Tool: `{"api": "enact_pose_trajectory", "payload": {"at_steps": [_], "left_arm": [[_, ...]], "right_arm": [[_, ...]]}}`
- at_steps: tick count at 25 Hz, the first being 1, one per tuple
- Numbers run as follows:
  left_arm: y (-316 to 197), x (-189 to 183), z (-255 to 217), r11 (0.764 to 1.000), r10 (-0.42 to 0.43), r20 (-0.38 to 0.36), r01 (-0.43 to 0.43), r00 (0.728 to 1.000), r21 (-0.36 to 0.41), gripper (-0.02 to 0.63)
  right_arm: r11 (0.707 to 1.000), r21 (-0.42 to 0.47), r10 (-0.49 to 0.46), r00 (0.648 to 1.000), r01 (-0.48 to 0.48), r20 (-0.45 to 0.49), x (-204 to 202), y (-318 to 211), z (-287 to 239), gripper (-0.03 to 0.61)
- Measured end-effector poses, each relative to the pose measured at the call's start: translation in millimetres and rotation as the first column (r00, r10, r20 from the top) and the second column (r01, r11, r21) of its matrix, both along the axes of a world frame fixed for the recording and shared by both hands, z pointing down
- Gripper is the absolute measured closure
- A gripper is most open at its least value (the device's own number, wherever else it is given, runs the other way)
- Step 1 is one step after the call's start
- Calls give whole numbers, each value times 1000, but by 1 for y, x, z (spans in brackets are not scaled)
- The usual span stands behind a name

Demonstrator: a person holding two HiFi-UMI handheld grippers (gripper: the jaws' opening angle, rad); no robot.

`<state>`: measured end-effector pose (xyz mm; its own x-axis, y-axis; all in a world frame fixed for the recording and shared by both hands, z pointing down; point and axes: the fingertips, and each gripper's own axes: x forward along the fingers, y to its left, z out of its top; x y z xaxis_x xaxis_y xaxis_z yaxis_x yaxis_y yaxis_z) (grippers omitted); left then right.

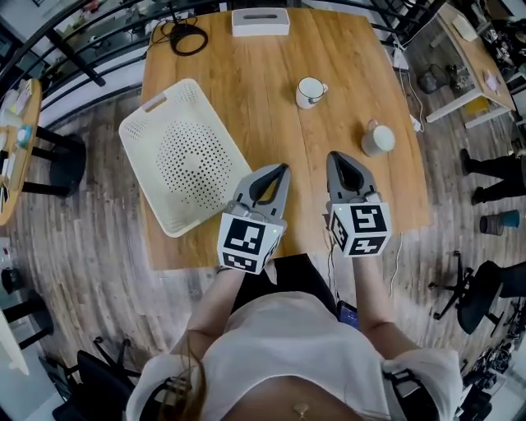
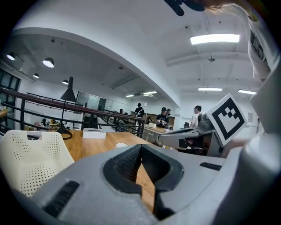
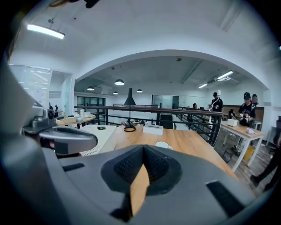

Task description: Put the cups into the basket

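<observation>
The left gripper (image 1: 283, 168) and the right gripper (image 1: 335, 156) sit side by side over the near edge of the wooden table (image 1: 246, 90). Each has its jaws closed tip to tip with nothing between them; only bare wood shows through the gap behind the tips. From the right gripper, a white mug (image 1: 310, 92) stands upright at about eleven o'clock, well apart, with its handle turned to the right. A second cup (image 1: 378, 139) lies nearer at about two o'clock, close to the table's right edge; it may be on its side, though the head view is too small to be sure. The white perforated basket (image 1: 164, 107) rests at about ten o'clock from the left gripper, set askew and overhanging the table's left edge, with no cup in it. At the far edge, around twelve o'clock, are a white box (image 1: 260, 22) and, left of it, a coiled black cable (image 1: 187, 38).
</observation>
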<state>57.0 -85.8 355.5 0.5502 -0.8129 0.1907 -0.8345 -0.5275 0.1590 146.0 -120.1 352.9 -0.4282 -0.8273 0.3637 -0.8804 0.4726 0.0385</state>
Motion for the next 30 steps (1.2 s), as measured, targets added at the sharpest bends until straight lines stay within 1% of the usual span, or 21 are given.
{"api": "enact_pose_trajectory", "payload": {"at_steps": [6, 10, 13, 16, 19, 24, 28, 30], "left_arm": [[-4, 22, 3, 997, 72, -2, -72, 997, -3, 606], [-5, 36, 6, 993, 115, -1, -115, 993, -12, 606], [-5, 46, 3, 991, 136, -13, -136, 991, -17, 606], [-5, 52, 2, 988, 150, -8, -150, 989, -20, 606], [-6, 57, 5, 989, 146, -15, -146, 989, -17, 606], [-9, 60, 12, 994, 107, -7, -107, 994, -33, 606], [-14, 68, 16, 994, 94, -15, -94, 995, -47, 606], [-16, 76, 15, 994, 97, -13, -97, 995, -44, 606]], "right_arm": [[997, -7, 71, 997, -71, -2, 25, 7, 6, 568], [994, -10, 111, 994, -111, 13, 37, 10, 9, 568], [992, -18, 129, 992, -128, 16, 47, 9, 11, 568], [991, -19, 134, 991, -134, 18, 53, 7, 11, 568], [994, -12, 109, 993, -109, 33, 53, 5, 12, 568], [998, -13, 63, 997, -63, 35, 53, 4, 16, 568], [999, 4, -49, 998, 49, 51, 46, 5, 10, 568], [997, 6, -71, 996, 71, 52, 51, 4, 9, 568]]}}
